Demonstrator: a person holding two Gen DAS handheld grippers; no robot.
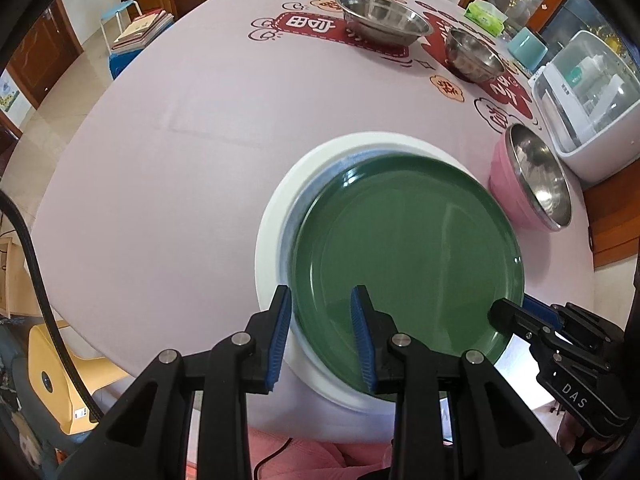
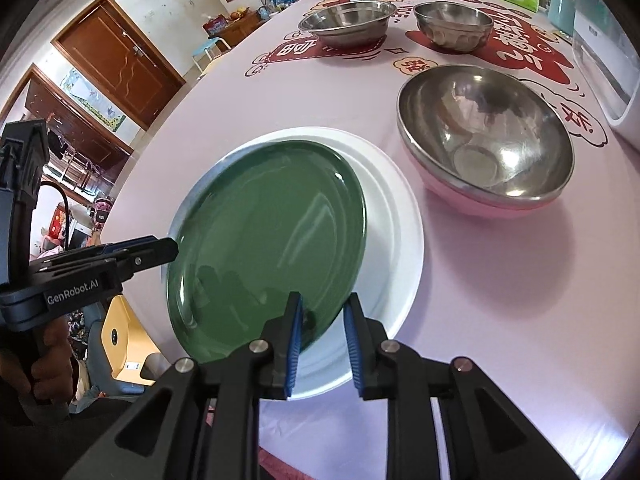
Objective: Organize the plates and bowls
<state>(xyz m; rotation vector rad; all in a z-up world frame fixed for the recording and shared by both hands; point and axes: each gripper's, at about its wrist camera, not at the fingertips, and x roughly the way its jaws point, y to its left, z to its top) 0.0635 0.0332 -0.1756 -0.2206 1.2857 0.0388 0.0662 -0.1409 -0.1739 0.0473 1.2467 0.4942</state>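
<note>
A green plate [image 1: 408,256] lies tilted on a stack with a steel plate and a wide white plate [image 1: 276,216] near the table's front edge. My left gripper [image 1: 322,300] is open, its fingers either side of the green plate's near-left rim. My right gripper [image 2: 322,308] is open around the green plate's [image 2: 272,236] near-right rim above the white plate [image 2: 396,240]. A pink bowl holding a steel bowl [image 2: 484,136] stands right of the stack; it also shows in the left wrist view [image 1: 532,184].
Two more steel bowls [image 1: 384,18] [image 1: 474,54] stand farther back on the pink tablecloth. A white dish-dryer box [image 1: 588,108] and a green tissue box [image 1: 484,14] stand at the right edge. A yellow chair [image 1: 56,364] is below the table's left.
</note>
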